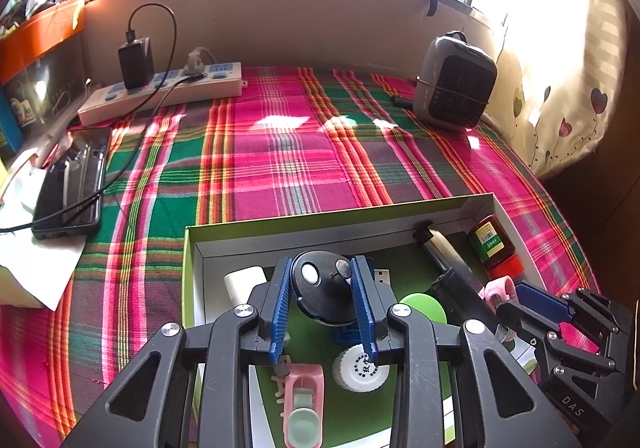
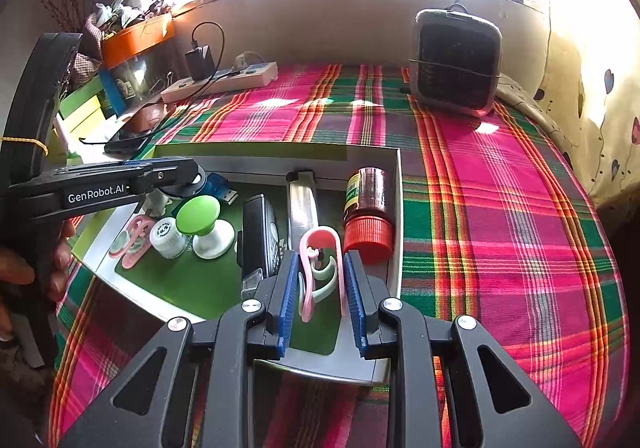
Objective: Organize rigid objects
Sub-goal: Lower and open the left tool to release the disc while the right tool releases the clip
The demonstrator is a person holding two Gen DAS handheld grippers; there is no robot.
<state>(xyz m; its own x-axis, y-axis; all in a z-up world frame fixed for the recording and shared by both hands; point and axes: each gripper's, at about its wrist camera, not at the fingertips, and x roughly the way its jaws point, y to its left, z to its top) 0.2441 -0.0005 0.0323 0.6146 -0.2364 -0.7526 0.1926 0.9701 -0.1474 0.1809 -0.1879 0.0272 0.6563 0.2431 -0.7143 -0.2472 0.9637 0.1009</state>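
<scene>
A shallow green-lined box (image 1: 192,248) (image 2: 394,184) lies on the plaid cloth and holds several small items. My left gripper (image 1: 323,268) is shut on a black round disc (image 1: 324,288), held over the box's left part. My right gripper (image 2: 322,262) is shut on a pink clip (image 2: 320,244) with a pale green hook, over the box's near right part; it also shows in the left wrist view (image 1: 516,294). In the box lie a red-capped brown bottle (image 2: 366,204), a silver lighter (image 2: 302,204), a black remote (image 2: 260,232), a green-topped knob (image 2: 200,214) and a white cap (image 1: 360,368).
A grey fan heater (image 1: 454,84) (image 2: 456,64) stands at the back right. A white power strip (image 1: 160,96) with a black charger lies at the back left, a black phone (image 1: 72,184) on paper at the left. Bare plaid cloth (image 2: 500,228) lies right of the box.
</scene>
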